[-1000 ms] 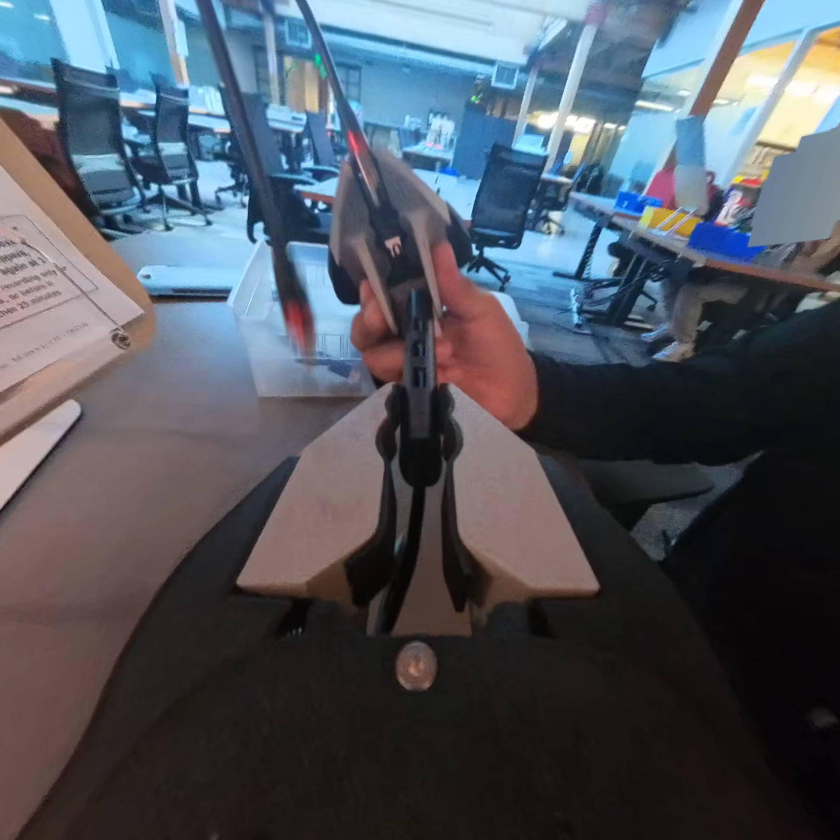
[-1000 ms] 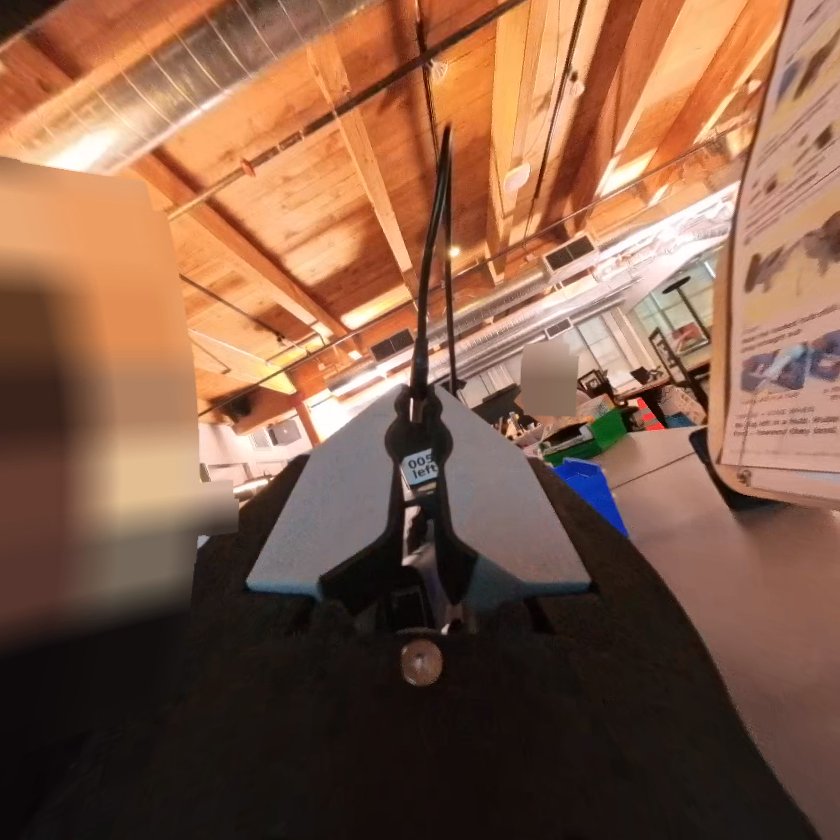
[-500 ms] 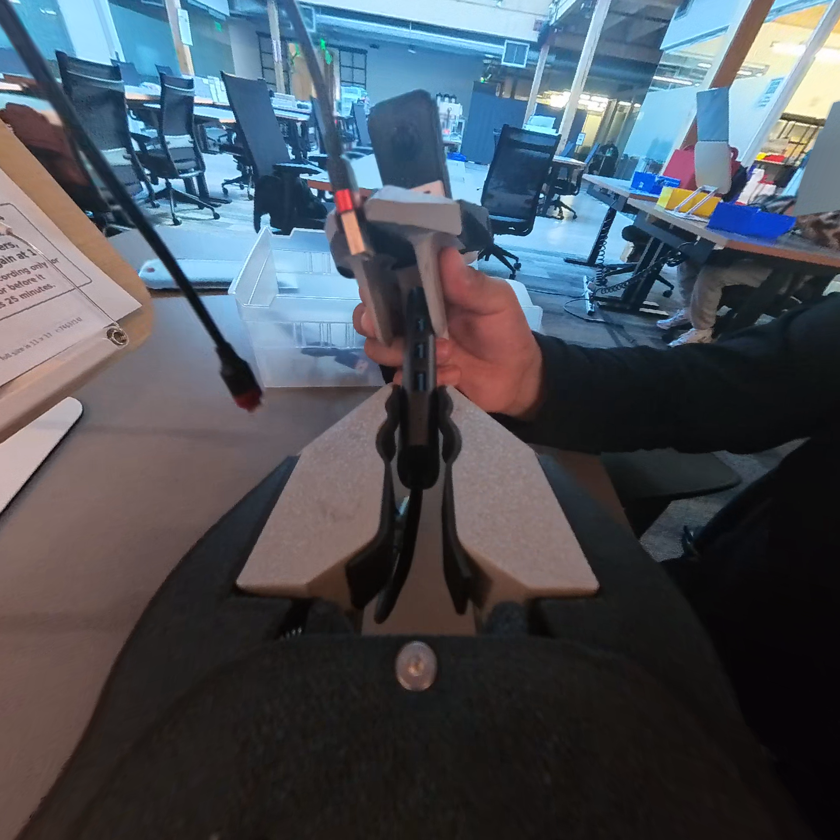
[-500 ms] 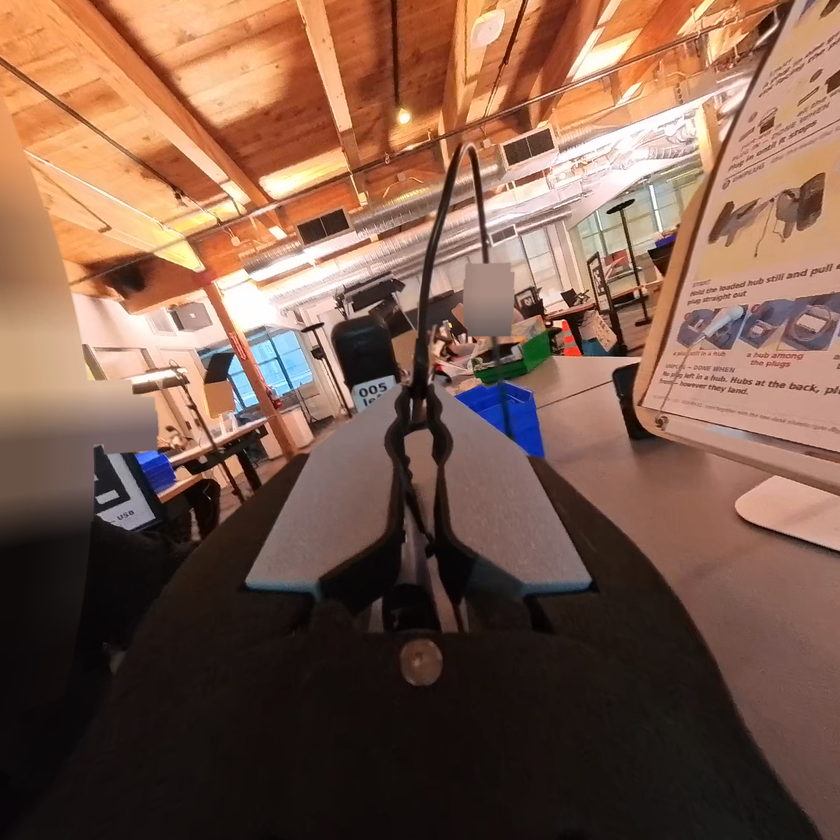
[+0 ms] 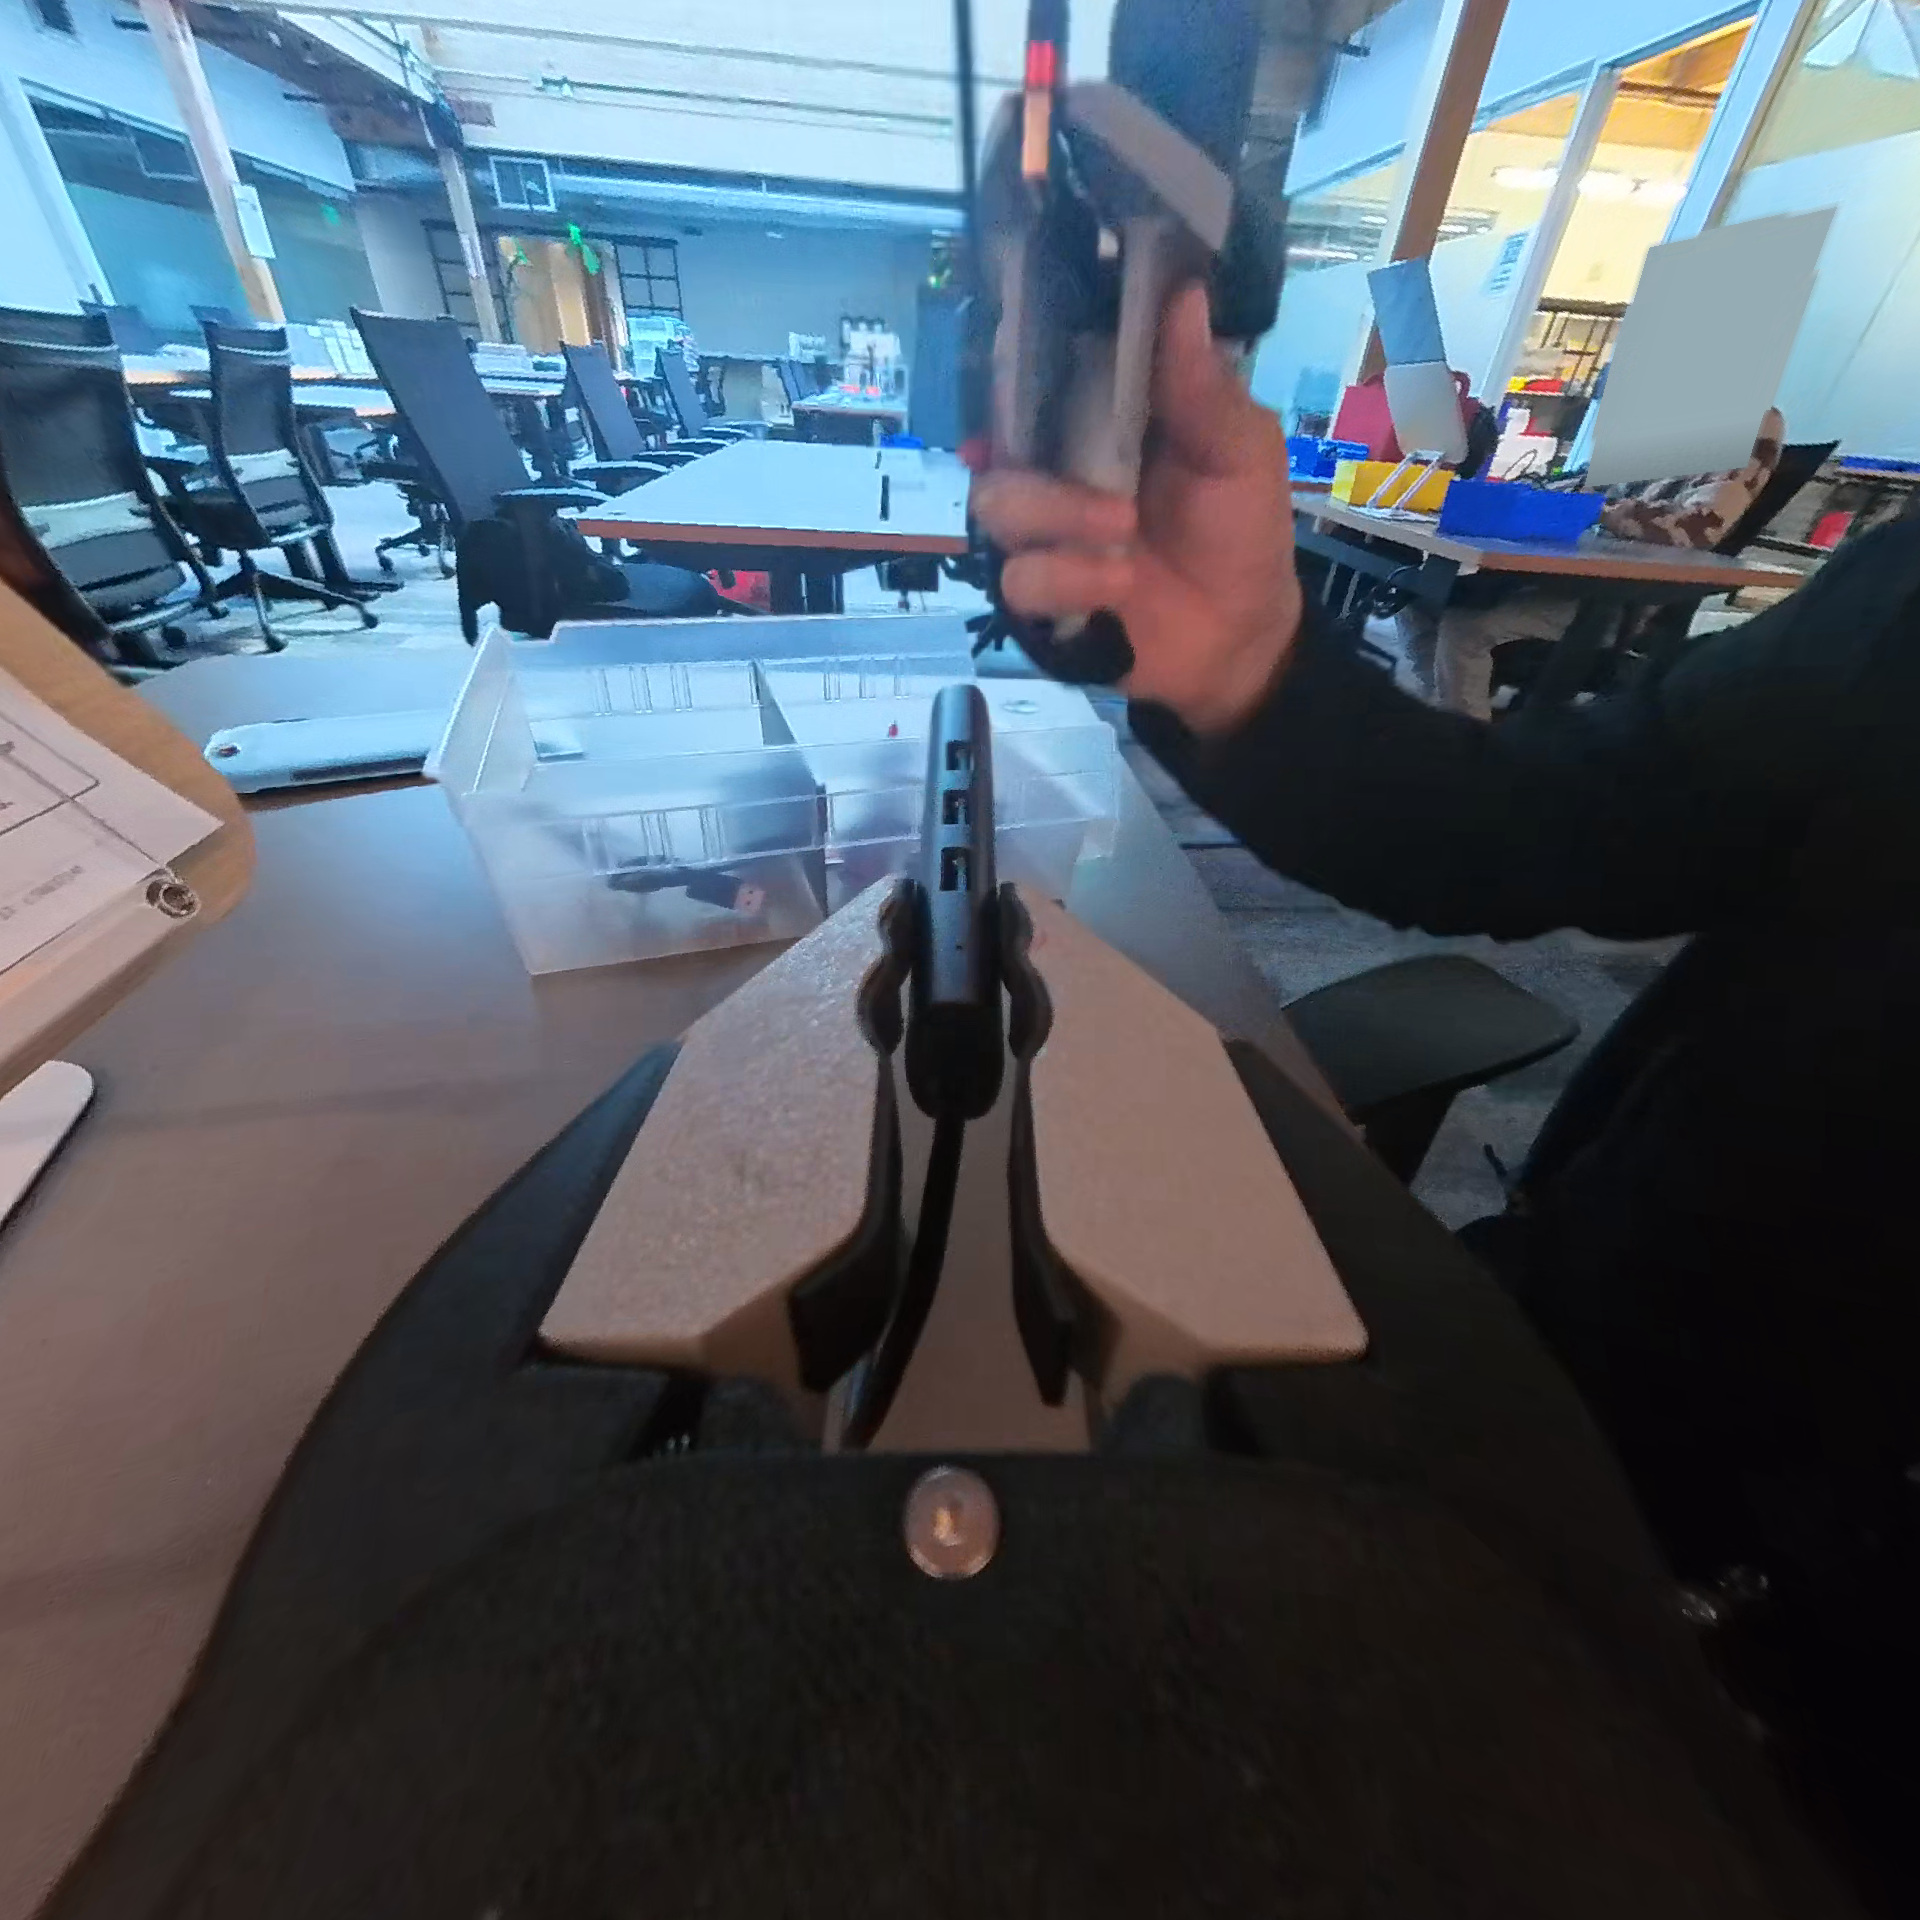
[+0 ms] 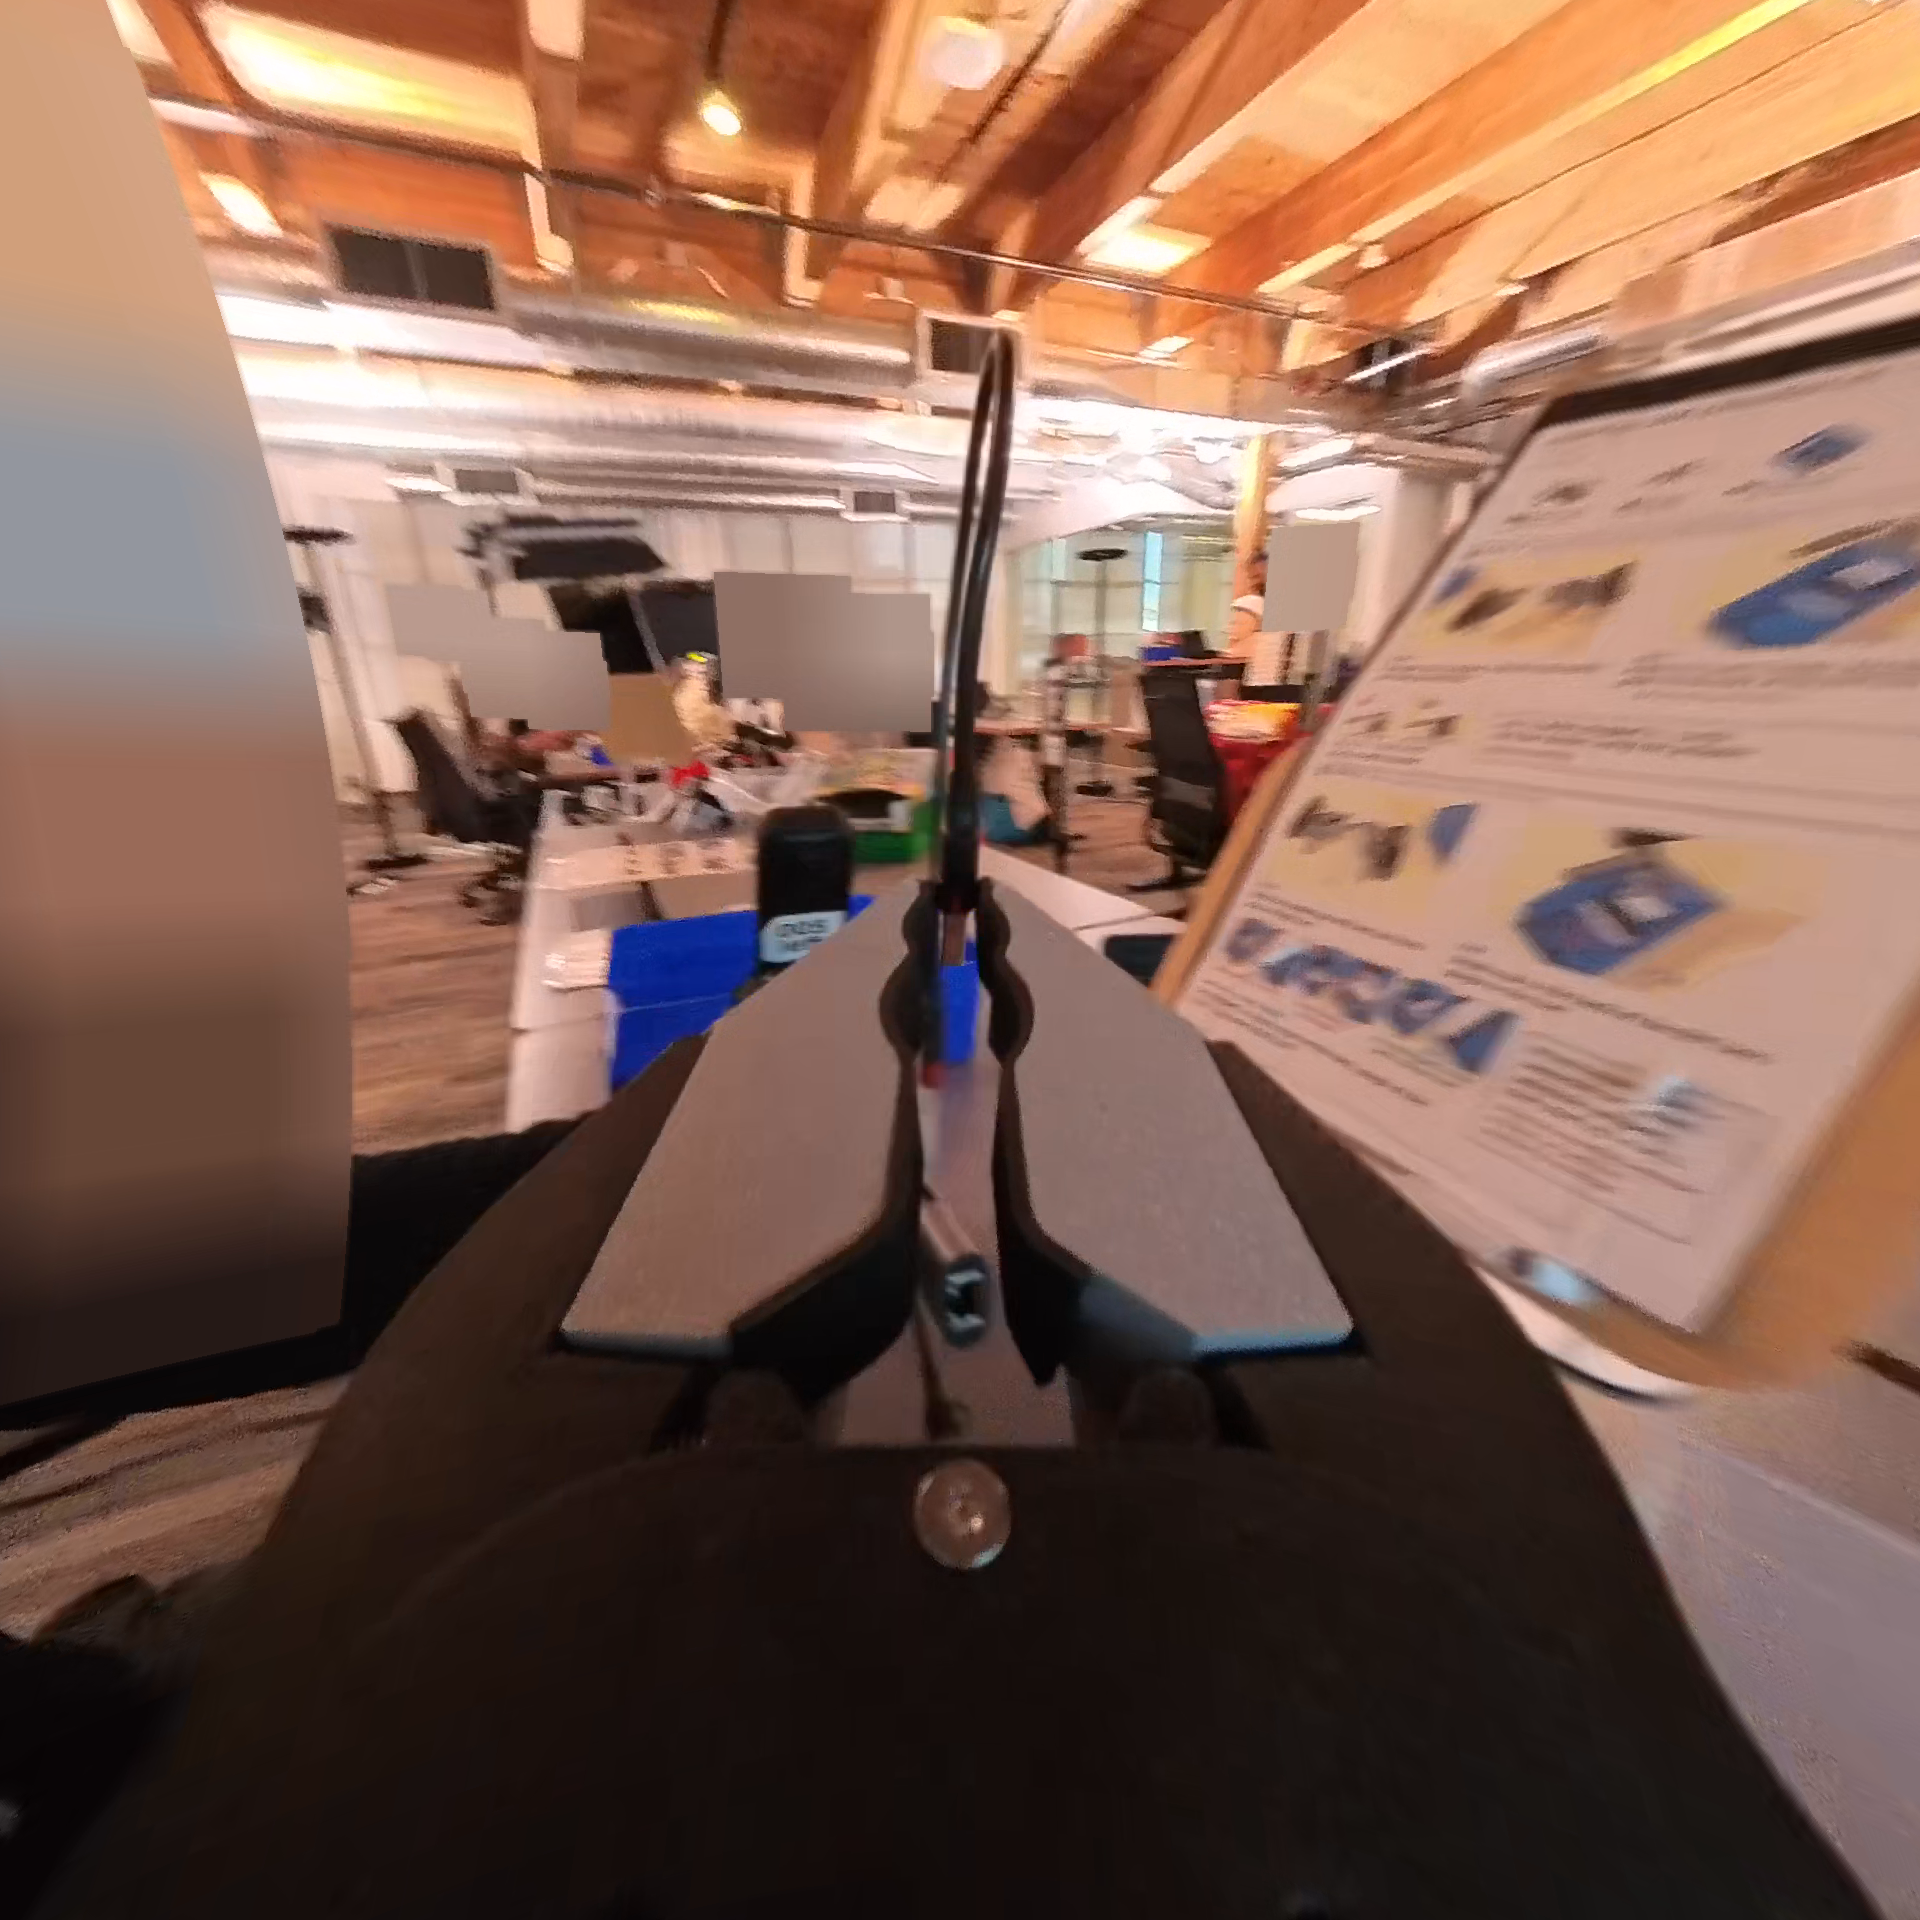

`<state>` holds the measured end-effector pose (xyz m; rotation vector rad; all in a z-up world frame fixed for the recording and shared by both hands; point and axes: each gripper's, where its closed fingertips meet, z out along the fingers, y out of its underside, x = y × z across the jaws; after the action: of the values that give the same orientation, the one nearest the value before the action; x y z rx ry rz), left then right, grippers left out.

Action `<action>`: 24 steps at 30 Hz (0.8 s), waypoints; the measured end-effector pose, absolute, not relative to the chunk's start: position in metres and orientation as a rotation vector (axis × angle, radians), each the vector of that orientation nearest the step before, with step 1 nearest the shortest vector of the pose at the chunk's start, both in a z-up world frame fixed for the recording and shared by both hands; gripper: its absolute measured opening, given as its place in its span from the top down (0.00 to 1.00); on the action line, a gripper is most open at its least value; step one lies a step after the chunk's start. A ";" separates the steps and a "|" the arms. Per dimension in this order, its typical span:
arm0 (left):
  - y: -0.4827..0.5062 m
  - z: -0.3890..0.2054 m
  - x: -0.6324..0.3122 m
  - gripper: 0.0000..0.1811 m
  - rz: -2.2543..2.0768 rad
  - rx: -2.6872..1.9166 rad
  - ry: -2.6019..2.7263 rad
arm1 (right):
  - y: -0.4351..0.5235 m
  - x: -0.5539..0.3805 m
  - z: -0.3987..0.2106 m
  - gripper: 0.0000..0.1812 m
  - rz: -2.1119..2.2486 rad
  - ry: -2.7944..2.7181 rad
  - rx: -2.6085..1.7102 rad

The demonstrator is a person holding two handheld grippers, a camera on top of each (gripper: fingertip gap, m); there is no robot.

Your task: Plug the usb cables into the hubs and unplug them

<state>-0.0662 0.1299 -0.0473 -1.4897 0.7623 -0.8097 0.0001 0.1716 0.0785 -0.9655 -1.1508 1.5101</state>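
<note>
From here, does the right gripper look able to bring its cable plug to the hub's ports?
Probably yes: the hub, clamped in the left gripper, shows its ports uncovered, and the right gripper, shut on the cable, hangs above with open air between.

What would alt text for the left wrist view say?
A handheld gripper clamps a black USB hub, ports up, above a dark table. Beyond it, a hand lifts a second gripper holding a cable over a clear plastic bin.

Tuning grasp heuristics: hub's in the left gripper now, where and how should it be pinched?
Pinch the hub across its flat faces at the cable end, coming from behind, as the left gripper does. That leaves the port edge clear for the right gripper and its USB cable.
</note>
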 end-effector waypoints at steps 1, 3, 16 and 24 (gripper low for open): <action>0.129 -0.046 -0.065 0.93 -0.805 -1.486 0.766 | 0.182 0.016 0.088 0.98 1.438 -1.144 -0.981; 0.129 -0.046 -0.064 0.93 -0.804 -1.488 0.767 | 0.207 0.051 0.108 0.98 1.271 -1.105 -1.021; 0.137 -0.045 -0.080 0.93 -0.812 -1.520 0.671 | 0.300 0.203 0.067 0.98 0.370 -1.457 -1.557; 0.143 -0.053 -0.079 0.93 -0.813 -1.557 0.643 | 0.332 0.206 -0.132 0.98 -0.184 -2.083 -1.967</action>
<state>-0.0788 0.1433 -0.0525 -1.5573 0.6433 -0.8134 0.2060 0.3321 -0.1321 -1.9674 -2.0831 -0.1843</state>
